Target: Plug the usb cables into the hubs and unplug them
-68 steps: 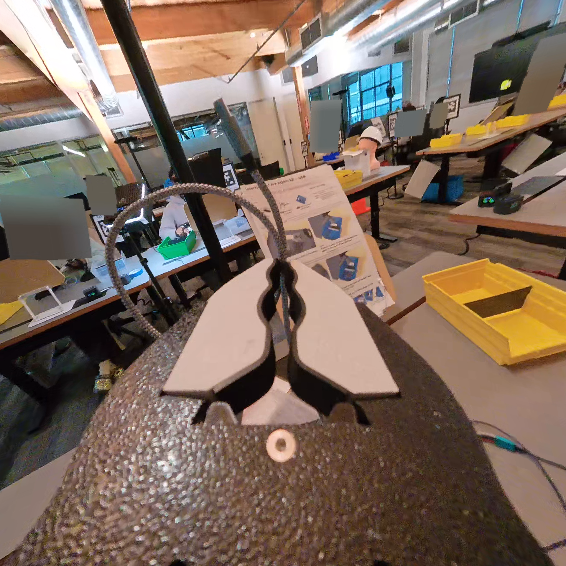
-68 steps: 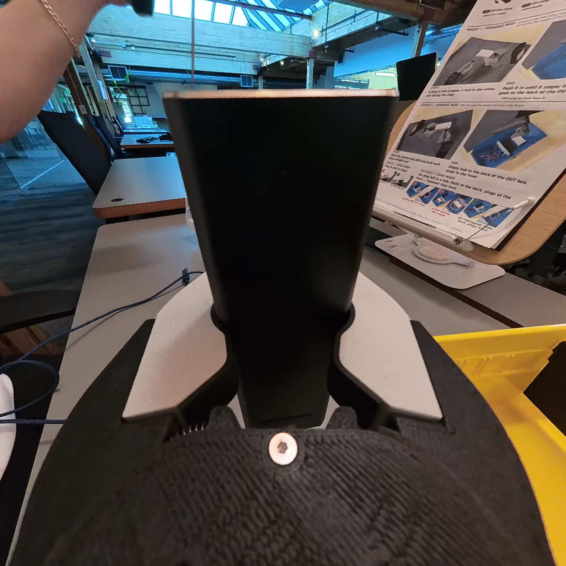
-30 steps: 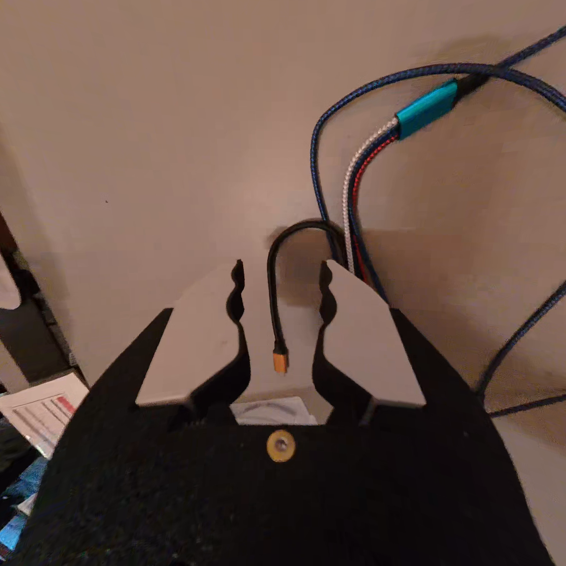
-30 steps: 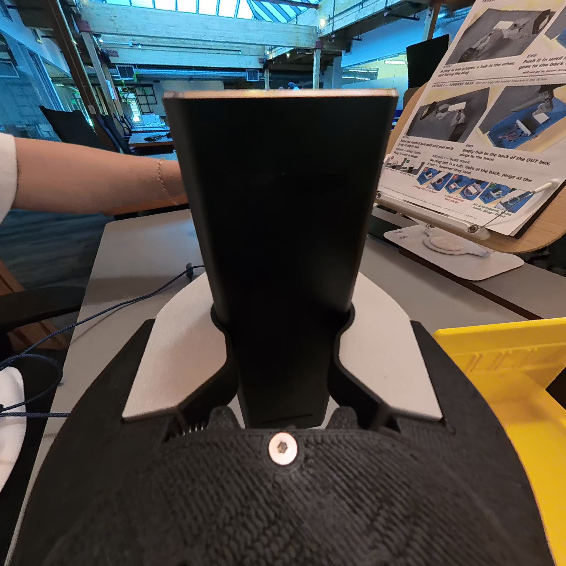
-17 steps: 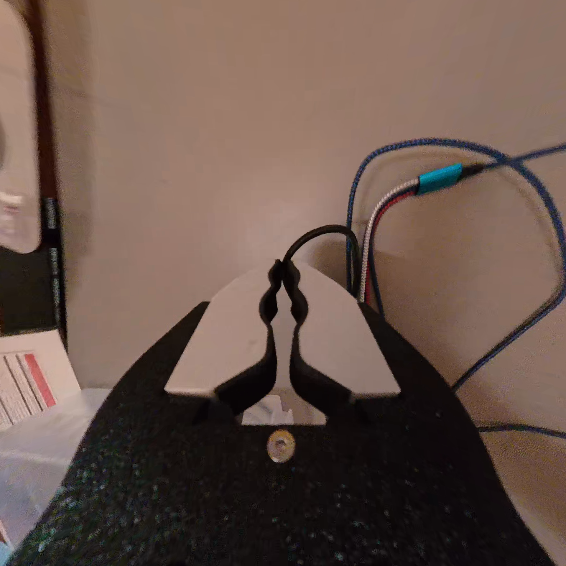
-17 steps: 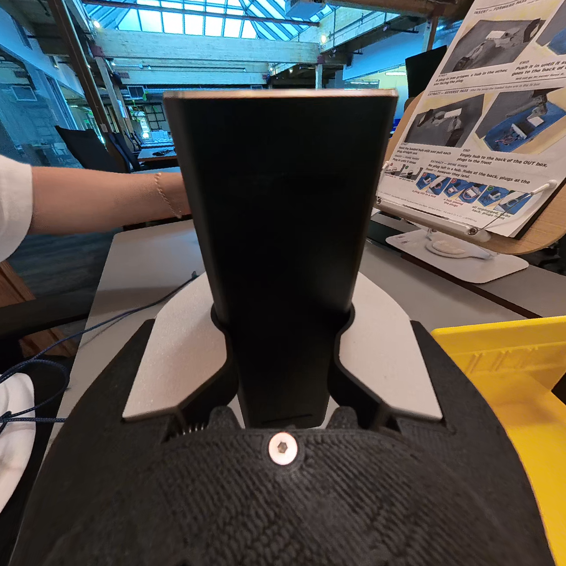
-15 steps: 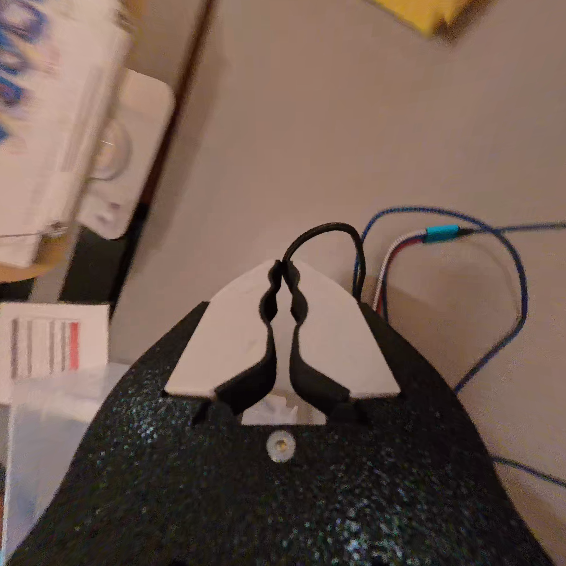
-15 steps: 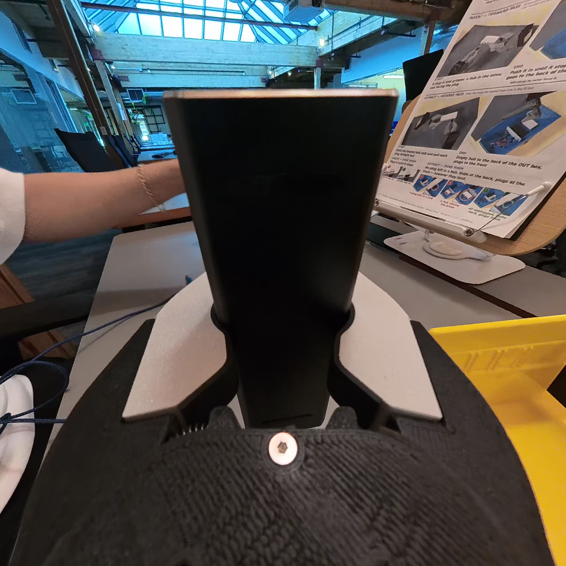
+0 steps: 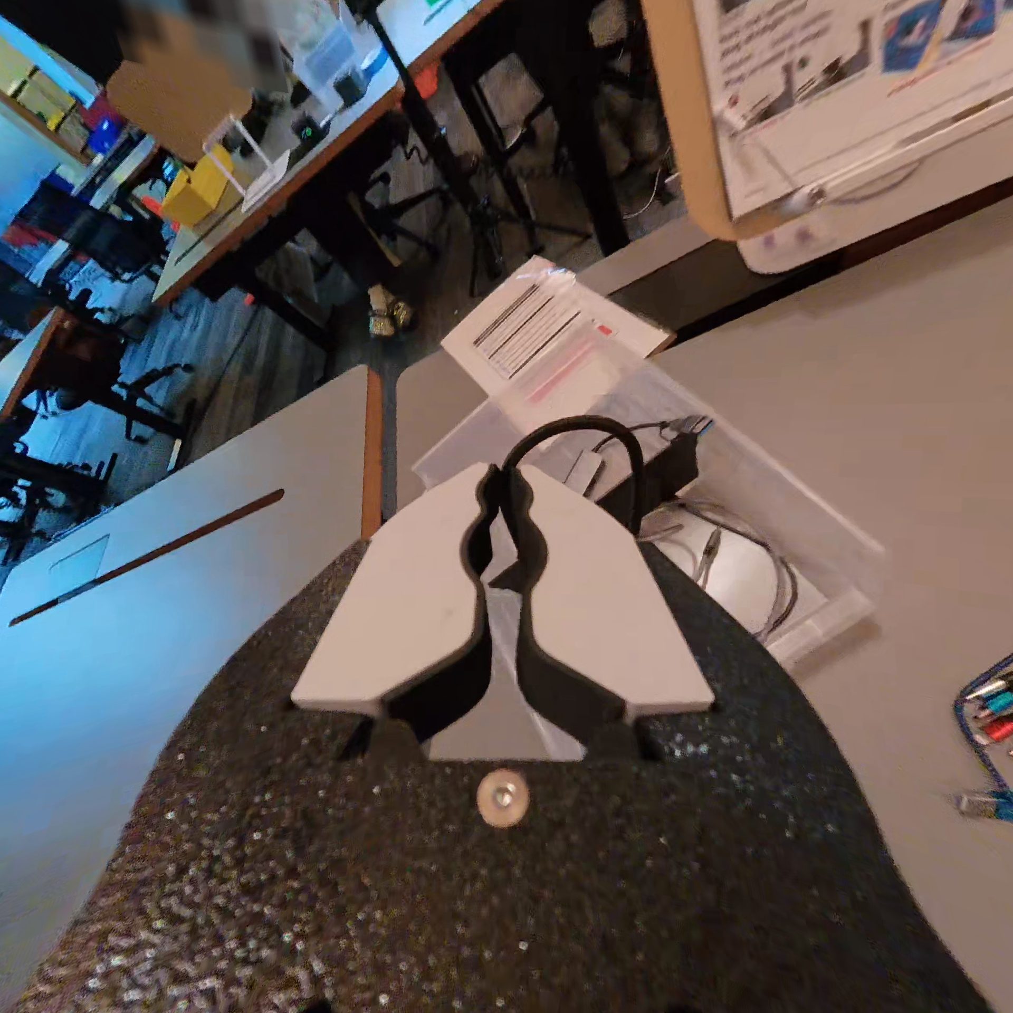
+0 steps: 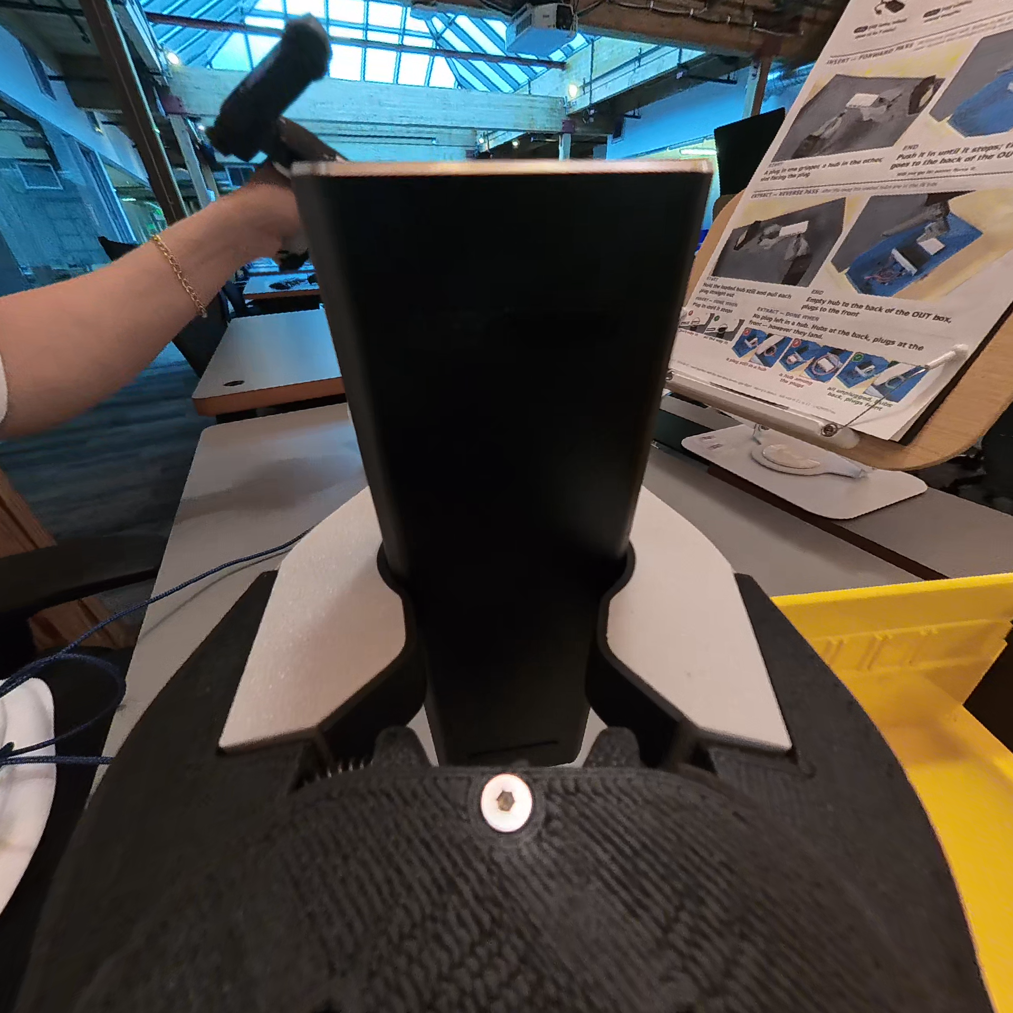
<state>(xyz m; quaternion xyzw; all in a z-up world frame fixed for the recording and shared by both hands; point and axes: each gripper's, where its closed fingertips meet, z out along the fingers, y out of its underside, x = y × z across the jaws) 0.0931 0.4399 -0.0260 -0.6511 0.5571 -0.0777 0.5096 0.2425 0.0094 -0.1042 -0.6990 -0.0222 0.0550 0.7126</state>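
My left gripper (image 9: pixel 501 479) is shut on a thin black cable (image 9: pixel 575 425), which arcs up from the fingertips and drops to the right. It hangs above the table, in front of a clear plastic box (image 9: pixel 795 526) holding hubs and cables. My right gripper (image 10: pixel 504 548) is shut on a black slab-shaped hub (image 10: pixel 504 356) and holds it upright. The hub's far end points away, so its ports are hidden. The left gripper also shows in the right wrist view (image 10: pixel 268 82), raised at the upper left in a person's hand (image 10: pixel 246 230).
A yellow bin (image 10: pixel 888 647) sits at the right. An instruction board (image 10: pixel 855 246) on a white stand is behind it. A bundle of coloured plugs (image 9: pixel 986 707) lies at the right edge. A blue cable (image 10: pixel 181 592) trails over the table's left edge. A white card (image 9: pixel 548 329) rests on the clear box. The left gripper's tips are roughly 45 cm from the right gripper's.
My left gripper was open over the black cable on the table, shut on it, then lifted and swung to face the clear box. My right gripper has kept the hub still.
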